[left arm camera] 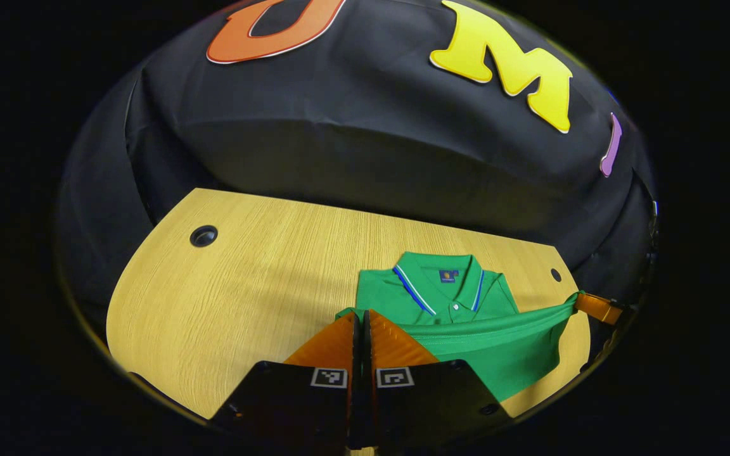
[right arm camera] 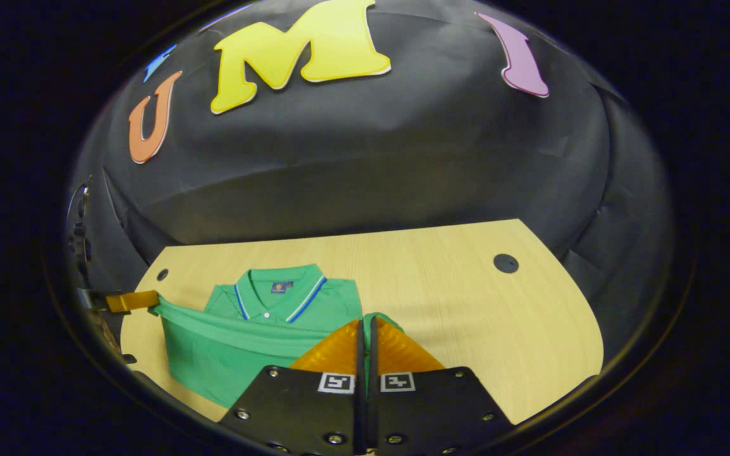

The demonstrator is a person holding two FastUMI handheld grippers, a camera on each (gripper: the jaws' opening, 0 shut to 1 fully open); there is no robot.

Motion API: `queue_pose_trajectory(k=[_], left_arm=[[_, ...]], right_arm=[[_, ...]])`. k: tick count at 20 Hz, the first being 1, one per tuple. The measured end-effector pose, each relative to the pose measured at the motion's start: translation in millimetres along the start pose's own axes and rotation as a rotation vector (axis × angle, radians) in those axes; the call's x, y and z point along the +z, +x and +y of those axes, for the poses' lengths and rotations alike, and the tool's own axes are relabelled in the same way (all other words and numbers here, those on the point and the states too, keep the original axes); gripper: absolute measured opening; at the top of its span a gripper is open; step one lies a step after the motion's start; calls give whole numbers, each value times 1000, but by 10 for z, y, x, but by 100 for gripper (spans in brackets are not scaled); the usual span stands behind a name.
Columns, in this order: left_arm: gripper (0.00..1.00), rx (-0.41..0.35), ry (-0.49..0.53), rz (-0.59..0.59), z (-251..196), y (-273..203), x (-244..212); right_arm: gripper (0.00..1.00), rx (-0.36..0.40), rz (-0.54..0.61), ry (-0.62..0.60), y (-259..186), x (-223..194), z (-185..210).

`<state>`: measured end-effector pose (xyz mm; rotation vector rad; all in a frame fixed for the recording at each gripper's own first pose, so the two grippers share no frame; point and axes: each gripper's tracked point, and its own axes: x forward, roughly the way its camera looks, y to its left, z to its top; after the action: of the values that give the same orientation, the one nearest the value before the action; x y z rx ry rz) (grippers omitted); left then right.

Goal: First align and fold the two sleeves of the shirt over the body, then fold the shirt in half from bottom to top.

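Left gripper (left arm camera: 362,316), at 6 o'clock in the left gripper view: fingers pressed together, pinching a bottom corner of the green shirt (left arm camera: 466,304). Right gripper (right arm camera: 365,324), at 6 o'clock in the right gripper view: likewise clamped on the opposite hem corner. The hem is drawn taut between the two grippers and lifted above the shirt body. The shirt lies collar-up on the wooden worktop (left arm camera: 244,304), collar toward 12 o'clock, sleeves already folded in.
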<state>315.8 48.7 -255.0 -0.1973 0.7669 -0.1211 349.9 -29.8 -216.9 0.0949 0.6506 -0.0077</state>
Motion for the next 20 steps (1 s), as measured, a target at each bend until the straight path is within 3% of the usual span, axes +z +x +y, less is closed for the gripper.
queue_pose_trajectory(k=[3, 10, 16, 18, 20], left_arm=[[3, 2, 15, -26, 24, 233, 190], [3, 5, 35, -35, 74, 684, 363], [3, 35, 52, -40, 141, 907, 411], [3, 15, 37, -54, 124, 919, 421], [5, 59, 17, -70, 219, 970, 413]], right_arm=[[1, 8, -5, 41, 280, 168, 10], [0, -9, -28, 0, 736, 439, 26], [0, -34, -27, -22, 973, 435, -28], [1, -27, -21, -9, 1006, 407, -49], [2, 6, 9, -10, 1110, 270, 2]])
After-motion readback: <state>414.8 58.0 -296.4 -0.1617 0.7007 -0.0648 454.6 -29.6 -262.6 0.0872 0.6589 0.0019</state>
